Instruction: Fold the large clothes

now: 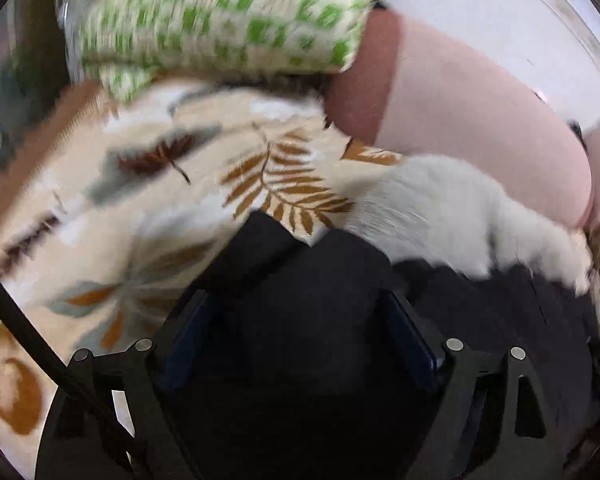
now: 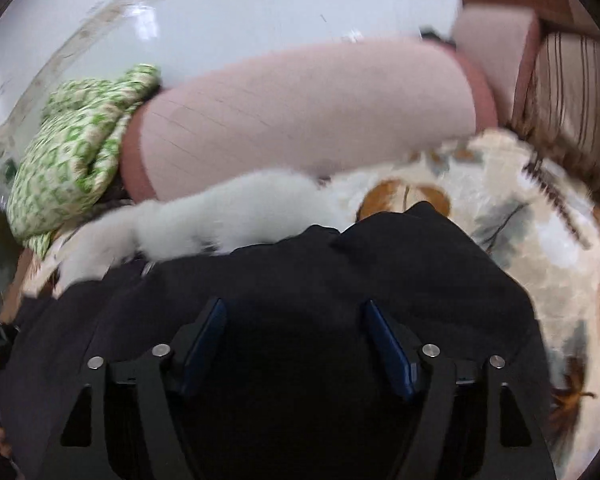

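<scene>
Left wrist view: left gripper [image 1: 300, 328] jaws spread wide over the black garment [image 1: 320, 280], pads not pressing it. Garment is dark matte cloth with a white fluffy trim [image 1: 452, 216], long axis roughly left-right, lying near on the leaf-print blanket [image 1: 160, 200]. Right gripper [image 2: 296, 340] likewise spread above the same cloth. Far: ribbed pink cushion [image 2: 300, 120], green checked cloth [image 2: 72, 148].

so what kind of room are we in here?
Likely a home living room or bedroom: a leaf-print cover spread over a soft surface, a pink cushion with a green checked cloth beside it, and a glossy pale floor behind. A black garment lies on the cover.
</scene>
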Demonstrator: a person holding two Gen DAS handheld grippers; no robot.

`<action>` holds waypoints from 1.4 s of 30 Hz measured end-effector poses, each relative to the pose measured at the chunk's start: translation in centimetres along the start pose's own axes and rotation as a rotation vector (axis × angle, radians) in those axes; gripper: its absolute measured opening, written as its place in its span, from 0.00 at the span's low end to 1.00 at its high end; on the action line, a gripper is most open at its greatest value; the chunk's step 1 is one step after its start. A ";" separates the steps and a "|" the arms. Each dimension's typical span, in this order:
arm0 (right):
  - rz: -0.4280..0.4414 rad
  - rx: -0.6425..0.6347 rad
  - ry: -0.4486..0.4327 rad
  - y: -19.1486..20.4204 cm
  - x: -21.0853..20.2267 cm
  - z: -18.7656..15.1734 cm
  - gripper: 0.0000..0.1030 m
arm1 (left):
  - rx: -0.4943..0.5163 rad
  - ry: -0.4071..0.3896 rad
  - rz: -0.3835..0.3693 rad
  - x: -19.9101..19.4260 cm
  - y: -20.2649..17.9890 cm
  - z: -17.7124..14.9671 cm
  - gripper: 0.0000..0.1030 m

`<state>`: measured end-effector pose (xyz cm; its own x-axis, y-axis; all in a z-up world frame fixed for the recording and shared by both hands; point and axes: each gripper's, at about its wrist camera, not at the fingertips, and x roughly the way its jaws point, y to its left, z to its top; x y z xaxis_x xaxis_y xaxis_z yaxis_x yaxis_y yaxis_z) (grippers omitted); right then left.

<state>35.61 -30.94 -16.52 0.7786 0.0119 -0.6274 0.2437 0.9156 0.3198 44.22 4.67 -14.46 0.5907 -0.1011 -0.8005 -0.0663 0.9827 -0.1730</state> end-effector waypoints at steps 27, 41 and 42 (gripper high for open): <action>-0.022 0.234 -0.215 -2.6 -19.8 -3.1 0.87 | 0.047 -0.705 0.221 -26.9 1.6 -12.0 0.99; -0.125 -0.155 -0.222 3.3 -21.2 -14.4 0.91 | 0.194 -0.536 0.069 -23.8 -1.7 -20.8 1.00; -0.146 -0.151 -0.227 3.2 -20.9 -14.3 0.91 | 0.197 -0.527 0.063 -23.4 -1.7 -20.9 1.00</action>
<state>11.86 -22.55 -12.56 0.8548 -0.1989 -0.4793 0.2871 0.9507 0.1176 13.64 2.13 -7.43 0.9155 0.0004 -0.4023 0.0069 0.9998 0.0169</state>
